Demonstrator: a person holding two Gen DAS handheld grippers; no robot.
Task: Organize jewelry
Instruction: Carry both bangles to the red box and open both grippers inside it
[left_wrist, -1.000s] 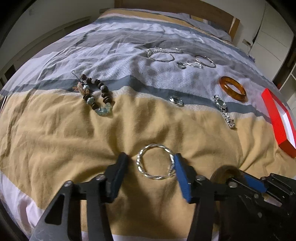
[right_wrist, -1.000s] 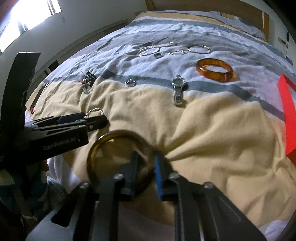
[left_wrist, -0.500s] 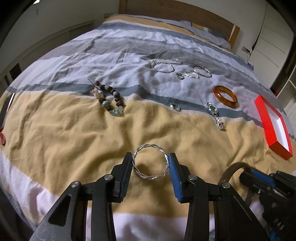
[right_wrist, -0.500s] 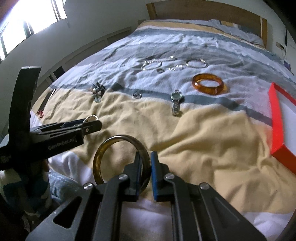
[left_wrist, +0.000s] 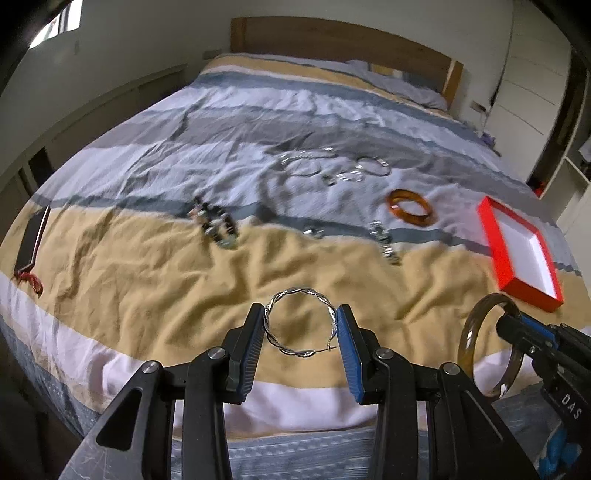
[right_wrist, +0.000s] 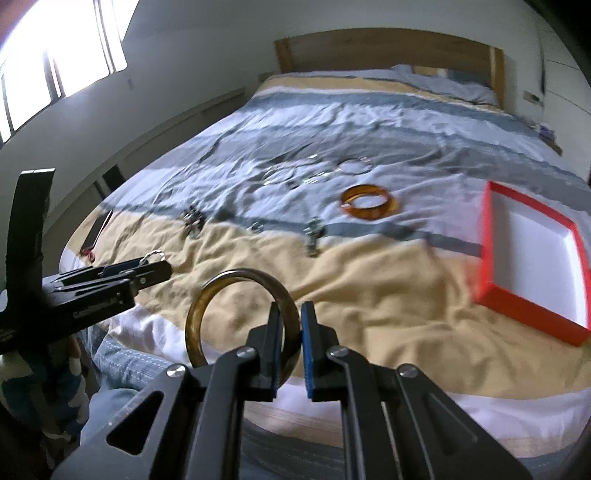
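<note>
Striped bedding (left_wrist: 147, 280) fills both views, with an open red box (left_wrist: 517, 254) at right. Low in the left-wrist frame, the left gripper (left_wrist: 300, 332), part open, clasps a twisted silver bangle (left_wrist: 300, 323). Low centre in the right-wrist frame, the right gripper (right_wrist: 291, 350), nearly closed, pinches a dark amber bangle (right_wrist: 195, 321).

Right hand-held gripper (right_wrist: 291, 332) was clamped on rim of dark amber bangle (right_wrist: 236, 291), held above yellow part of bed (right_wrist: 369, 280). Left hand-held gripper (right_wrist: 155, 264) stood at left edge, holding silver twisted ring (right_wrist: 154, 254). Red box (right_wrist: 491, 280) with white inside lay open at right. Orange bangle (right_wrist: 369, 205) lay on grey stripe, small silver pieces beyond it, blurred.
</note>
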